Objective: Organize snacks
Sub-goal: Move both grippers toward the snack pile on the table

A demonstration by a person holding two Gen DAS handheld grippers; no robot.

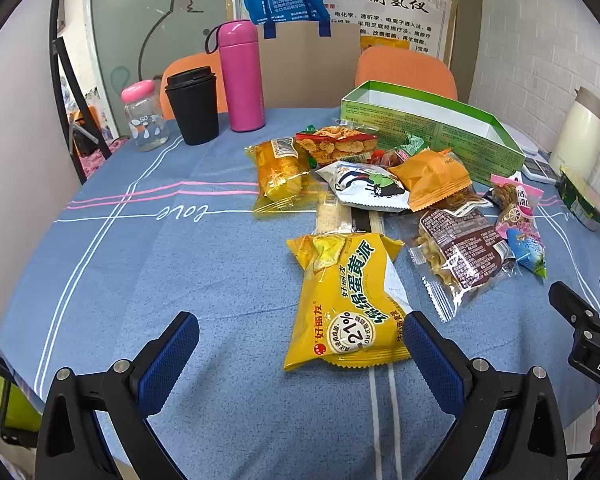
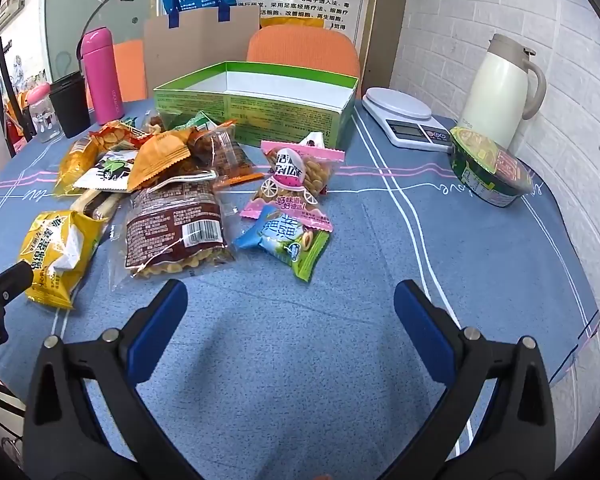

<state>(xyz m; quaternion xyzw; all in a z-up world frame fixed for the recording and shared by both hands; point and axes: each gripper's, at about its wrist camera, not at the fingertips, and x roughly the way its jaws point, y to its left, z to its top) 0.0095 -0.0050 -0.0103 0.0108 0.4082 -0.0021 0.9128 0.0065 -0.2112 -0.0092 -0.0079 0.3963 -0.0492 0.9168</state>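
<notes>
A pile of snack packets lies on the blue tablecloth (image 1: 160,280) before an open green box (image 1: 432,128), also in the right wrist view (image 2: 260,108), with nothing visible inside. Nearest my left gripper (image 1: 300,336) is a yellow egg-yolk pie packet (image 1: 344,300); the gripper is open, its right finger just beside the packet's edge. Behind it lie a brown-labelled packet (image 1: 460,252), an orange packet (image 1: 432,176) and a white packet (image 1: 364,186). My right gripper (image 2: 290,304) is open over bare cloth, short of a blue-green packet (image 2: 288,242) and a pink packet (image 2: 296,176).
A pink flask (image 1: 242,76), a black cup (image 1: 194,106) and a small pink-capped bottle (image 1: 146,120) stand at the back left. A white scale (image 2: 406,120), a cream jug (image 2: 500,88) and an instant noodle bowl (image 2: 492,172) are at the right. Orange chairs stand behind the table.
</notes>
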